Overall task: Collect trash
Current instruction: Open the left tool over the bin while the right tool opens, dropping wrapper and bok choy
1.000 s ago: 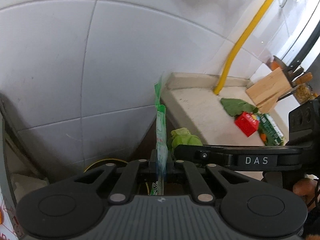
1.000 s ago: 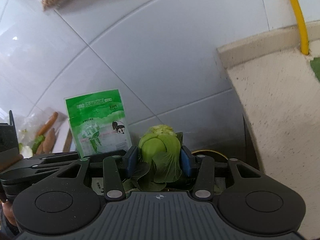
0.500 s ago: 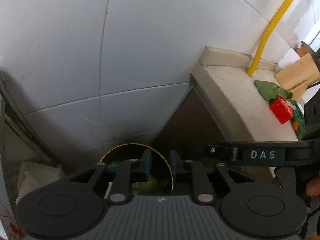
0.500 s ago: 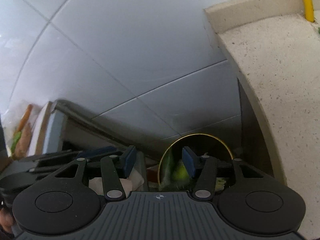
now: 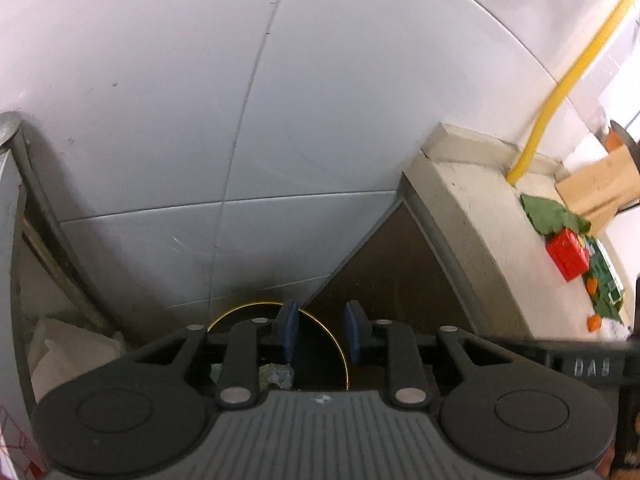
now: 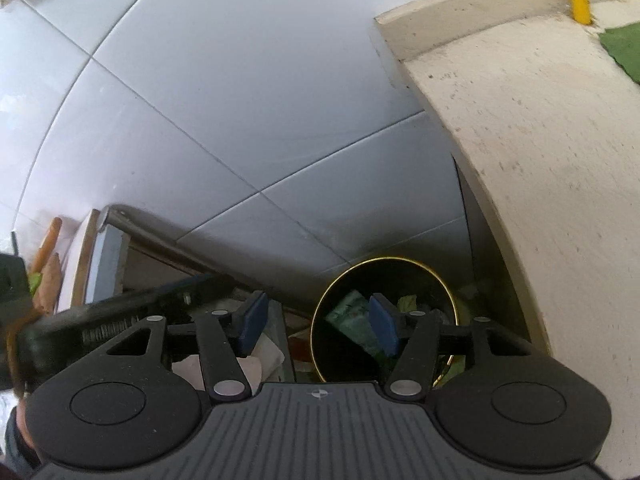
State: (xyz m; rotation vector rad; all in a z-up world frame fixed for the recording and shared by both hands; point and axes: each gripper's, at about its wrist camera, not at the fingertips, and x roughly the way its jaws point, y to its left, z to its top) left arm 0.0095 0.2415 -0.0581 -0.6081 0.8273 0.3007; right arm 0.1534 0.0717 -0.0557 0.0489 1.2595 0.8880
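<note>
L wrist view: left gripper (image 5: 319,330) jaws slightly apart, just been opening, nothing between them, above the gold-rimmed bin (image 5: 340,344). Grey tiled wall (image 5: 200,120) behind; speckled stone counter (image 5: 472,216) at right w/ green leaf (image 5: 554,216), red box (image 5: 568,254), yellow pipe (image 5: 560,92).

R wrist view: right gripper (image 6: 316,324) spread wide, just been opening, empty. Green packet (image 6: 352,320) lies inside bin (image 6: 320,308) on the floor betw wall and counter (image 6: 540,160).

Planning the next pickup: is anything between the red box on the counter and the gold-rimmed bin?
Nothing visible does. The black, gold-rimmed bin stands lidless below the beige stone counter's end; bare countertop lies between it and the red box.
</note>
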